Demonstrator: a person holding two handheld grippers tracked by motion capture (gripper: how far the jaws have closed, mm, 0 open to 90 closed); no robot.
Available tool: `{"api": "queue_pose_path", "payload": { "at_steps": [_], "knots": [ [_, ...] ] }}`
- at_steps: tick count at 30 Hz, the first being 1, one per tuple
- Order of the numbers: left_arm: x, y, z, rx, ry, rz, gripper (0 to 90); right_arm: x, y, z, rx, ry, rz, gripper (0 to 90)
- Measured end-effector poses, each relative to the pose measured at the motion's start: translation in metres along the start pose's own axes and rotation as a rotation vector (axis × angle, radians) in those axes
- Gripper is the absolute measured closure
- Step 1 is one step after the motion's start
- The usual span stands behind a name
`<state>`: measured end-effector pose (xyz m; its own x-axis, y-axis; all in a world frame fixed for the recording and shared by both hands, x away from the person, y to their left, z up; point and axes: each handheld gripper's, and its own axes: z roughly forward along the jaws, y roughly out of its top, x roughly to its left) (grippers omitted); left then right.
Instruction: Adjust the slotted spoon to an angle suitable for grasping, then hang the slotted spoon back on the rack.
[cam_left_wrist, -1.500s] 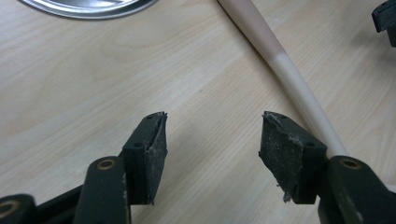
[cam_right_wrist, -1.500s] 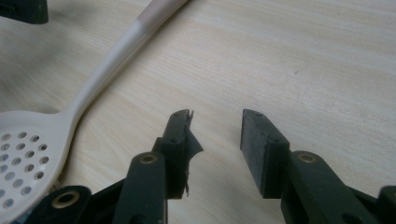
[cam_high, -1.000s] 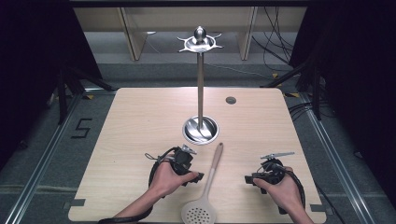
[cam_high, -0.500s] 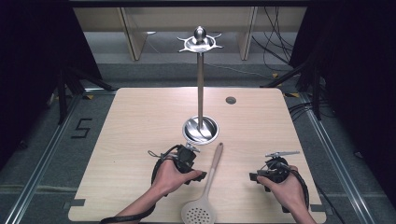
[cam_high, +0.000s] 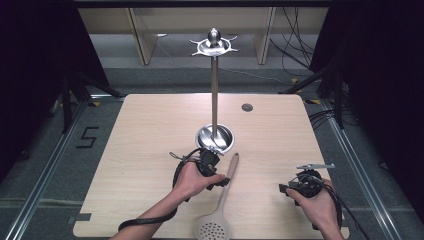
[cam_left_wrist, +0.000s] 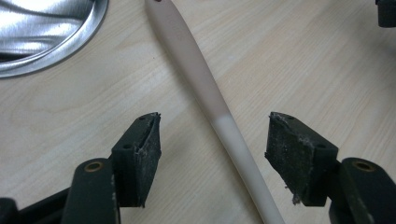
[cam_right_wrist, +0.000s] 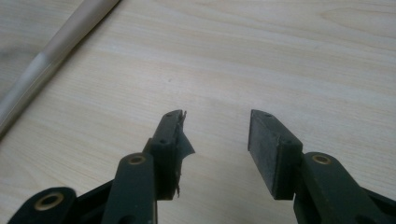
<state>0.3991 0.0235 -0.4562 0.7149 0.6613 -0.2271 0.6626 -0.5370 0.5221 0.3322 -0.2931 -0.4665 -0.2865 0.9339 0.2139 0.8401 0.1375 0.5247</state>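
The left gripper (cam_left_wrist: 212, 135) is hovering with its jaws spread either side of the slotted spoon's (cam_high: 220, 200) handle — lined up to pinch it, I'd say — as it's lying flat on the tabletop (cam_high: 140, 140); the right gripper (cam_right_wrist: 215, 133) is waiting nearby, jaws apart, holding nothing.

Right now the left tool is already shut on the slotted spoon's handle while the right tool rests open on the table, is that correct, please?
Not quite: the left tool is open, its jaws straddling the slotted spoon's handle without touching it, as the left gripper view shows. The right tool is indeed open over the table.
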Motion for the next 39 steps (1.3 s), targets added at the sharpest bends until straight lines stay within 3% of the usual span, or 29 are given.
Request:
{"api": "queue_pose_path", "payload": {
  "at_steps": [2,3,4,8,9,12,14,15,17,18,20,21,27,32,34,39],
  "knots": [
    [0.002,0.005,0.0,0.021,0.006,0.007,35.0,-0.002,-0.001,-0.002,0.003,-0.007,0.016,56.0],
    [0.002,0.006,0.001,0.014,0.005,0.001,35.2,-0.008,-0.001,-0.002,-0.002,-0.004,-0.048,56.0],
    [0.002,0.008,0.001,0.009,0.006,-0.015,35.3,-0.008,-0.001,-0.003,0.003,-0.003,-0.03,56.0],
    [0.003,0.012,0.0,0.02,0.008,-0.007,35.4,-0.01,-0.003,-0.004,-0.006,-0.001,-0.048,55.9],
    [0.002,0.014,-0.001,0.02,0.021,-0.015,35.4,-0.009,-0.002,-0.005,0.007,-0.003,-0.021,55.9],
    [0.002,0.017,-0.001,0.025,0.025,-0.017,35.4,-0.009,-0.002,-0.004,-0.002,0.004,-0.039,55.9],
    [0.002,0.02,0.0,0.032,0.026,-0.029,35.4,-0.008,0.0,-0.004,0.005,0.002,-0.026,55.8],
    [0.002,0.02,0.0,0.032,0.026,-0.029,35.4,-0.009,0.0,-0.002,-0.012,-0.004,-0.064,55.9],
    [0.001,0.023,0.003,0.037,0.026,-0.041,35.4,-0.006,0.002,-0.002,0.004,0.005,-0.028,55.8],
    [0.001,0.027,0.006,0.045,0.028,-0.05,35.3,-0.008,0.002,-0.001,-0.007,0.009,-0.06,55.9],
    [0.002,0.029,0.008,0.051,0.032,-0.055,35.4,-0.007,0.002,-0.001,0.003,0.0,-0.044,55.8],
    [0.002,0.031,0.01,0.053,0.037,-0.071,35.5,-0.007,0.003,0.001,-0.014,0.006,-0.077,55.8],
    [0.005,0.037,0.018,0.06,0.057,-0.076,35.8,-0.005,0.003,0.001,-0.001,0.0,-0.043,55.6],
    [0.007,0.038,0.018,0.062,0.074,-0.095,36.4,-0.005,0.003,-0.001,-0.011,0.004,-0.079,55.5],
    [0.007,0.038,0.018,0.065,0.076,-0.087,36.5,-0.003,0.003,-0.004,0.006,0.001,-0.056,55.2],
    [0.007,0.04,0.017,0.064,0.075,-0.093,36.6,-0.002,0.003,-0.004,0.005,0.0,-0.053,55.2]
  ]
}}
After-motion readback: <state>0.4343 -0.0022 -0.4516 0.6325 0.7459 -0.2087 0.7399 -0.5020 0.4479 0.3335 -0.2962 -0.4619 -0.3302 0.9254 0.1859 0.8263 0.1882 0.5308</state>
